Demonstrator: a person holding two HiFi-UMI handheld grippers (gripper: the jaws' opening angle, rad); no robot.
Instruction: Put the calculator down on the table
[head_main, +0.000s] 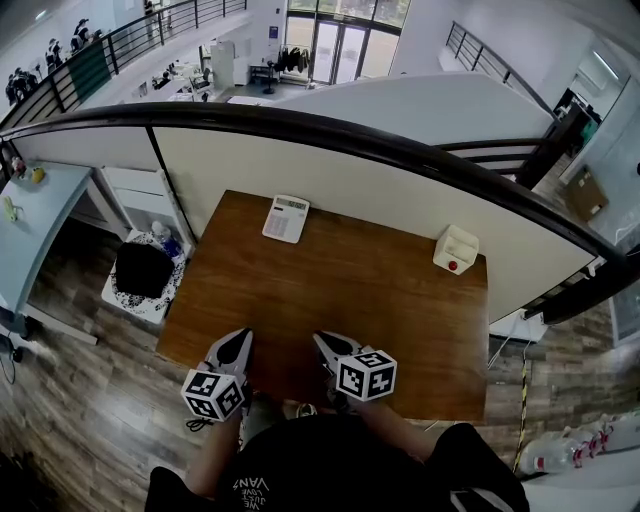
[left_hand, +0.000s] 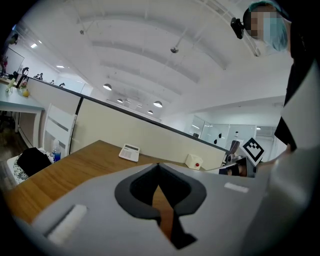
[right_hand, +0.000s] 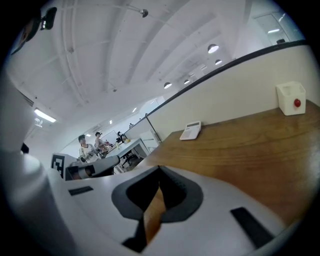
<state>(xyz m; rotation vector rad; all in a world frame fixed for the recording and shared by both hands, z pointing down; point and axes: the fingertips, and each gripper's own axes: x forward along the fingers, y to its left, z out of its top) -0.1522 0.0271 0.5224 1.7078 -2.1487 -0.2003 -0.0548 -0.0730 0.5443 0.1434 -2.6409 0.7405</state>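
The white calculator (head_main: 286, 218) lies flat at the far edge of the brown wooden table (head_main: 350, 300), close to the partition wall. It also shows far off in the left gripper view (left_hand: 129, 152) and the right gripper view (right_hand: 191, 131). My left gripper (head_main: 238, 340) is over the table's near edge, its jaws shut with nothing between them (left_hand: 159, 165). Beside it, to the right, my right gripper (head_main: 325, 342) is also shut and holds nothing (right_hand: 159, 169). Both point toward the far side, well short of the calculator.
A small white box with a red button (head_main: 455, 249) stands at the table's far right corner. A cream partition with a dark rail (head_main: 330, 135) backs the table. A white stool with a black bag (head_main: 143, 270) stands left of the table.
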